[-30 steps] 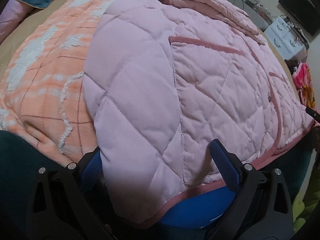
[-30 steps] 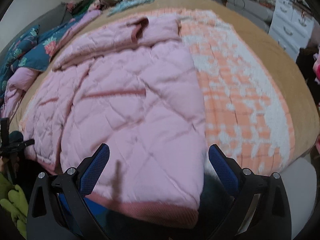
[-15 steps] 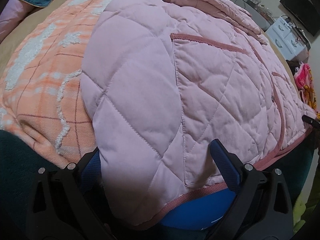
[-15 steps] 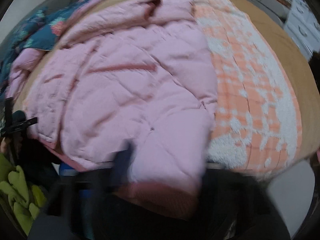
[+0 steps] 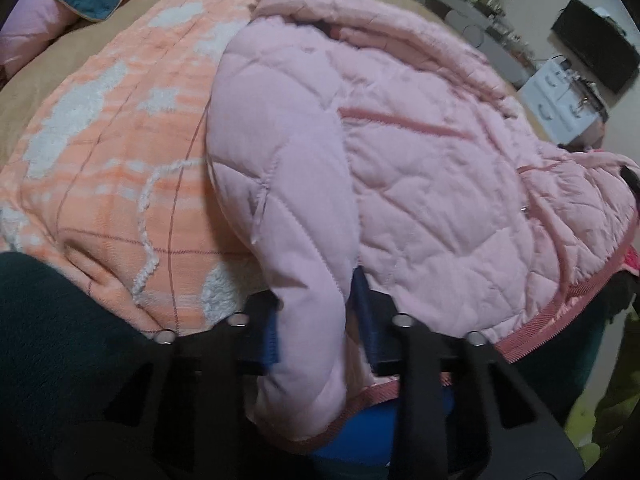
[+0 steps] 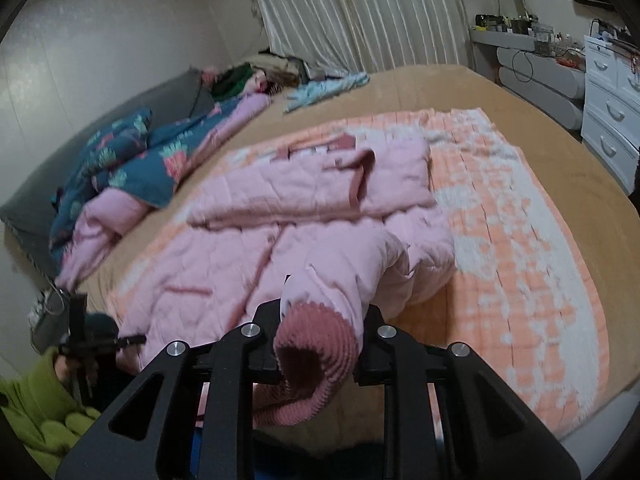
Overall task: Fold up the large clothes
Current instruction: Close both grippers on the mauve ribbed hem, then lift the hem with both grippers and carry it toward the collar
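A home bedroom. Showing it: a wide bed (image 6: 500, 92) under a tan cover, taking up most of the room; an orange-and-white blanket (image 6: 520, 248) lying across its near edge; a floral duvet (image 6: 132, 160) bunching along the far left edge; striped curtains (image 6: 360, 12) hanging behind; a white chest of drawers (image 6: 608, 112) standing at the right; a cluttered grey dressing shelf (image 6: 504, 42) sitting beside it.

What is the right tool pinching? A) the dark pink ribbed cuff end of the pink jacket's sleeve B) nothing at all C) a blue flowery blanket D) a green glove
A: in the right wrist view the right tool is closing on the ribbed cuff of the pink jacket, with the sleeve bunched between its fingers.
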A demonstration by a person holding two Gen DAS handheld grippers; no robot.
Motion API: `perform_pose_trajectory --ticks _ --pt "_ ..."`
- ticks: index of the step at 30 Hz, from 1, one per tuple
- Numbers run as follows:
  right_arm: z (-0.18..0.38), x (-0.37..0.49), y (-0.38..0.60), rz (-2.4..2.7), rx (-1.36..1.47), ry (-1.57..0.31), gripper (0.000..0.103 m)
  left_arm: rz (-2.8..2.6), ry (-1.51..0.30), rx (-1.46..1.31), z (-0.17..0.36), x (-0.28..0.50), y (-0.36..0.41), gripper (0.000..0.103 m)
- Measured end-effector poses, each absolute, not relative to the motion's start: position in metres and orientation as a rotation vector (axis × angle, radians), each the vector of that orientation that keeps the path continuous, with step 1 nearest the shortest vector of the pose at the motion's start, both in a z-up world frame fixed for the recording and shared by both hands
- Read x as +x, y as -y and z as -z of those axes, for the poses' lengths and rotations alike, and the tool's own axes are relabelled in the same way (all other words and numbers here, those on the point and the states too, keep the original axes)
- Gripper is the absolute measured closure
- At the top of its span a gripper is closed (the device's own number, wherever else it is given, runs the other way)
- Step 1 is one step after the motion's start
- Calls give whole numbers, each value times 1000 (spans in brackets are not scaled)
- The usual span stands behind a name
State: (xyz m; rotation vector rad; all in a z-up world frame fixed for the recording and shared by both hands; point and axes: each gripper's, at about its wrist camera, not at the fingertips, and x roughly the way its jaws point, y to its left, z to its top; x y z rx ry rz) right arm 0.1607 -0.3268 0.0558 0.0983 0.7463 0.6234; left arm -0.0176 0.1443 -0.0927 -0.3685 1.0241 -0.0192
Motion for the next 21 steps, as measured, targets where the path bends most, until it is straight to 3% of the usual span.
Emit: perform_pose_trajectory --ticks 3,10,21 --pt "-60 170 329 -618 134 -729 83 29 -964 -342 72 -19 -142 94" --pt "-62 181 340 -586 222 -700 84 61 -823 -277 16 -4 -139 95" --pt "-83 214 353 -565 318 -631 87 72 -706 -273 -31 32 -143 95"
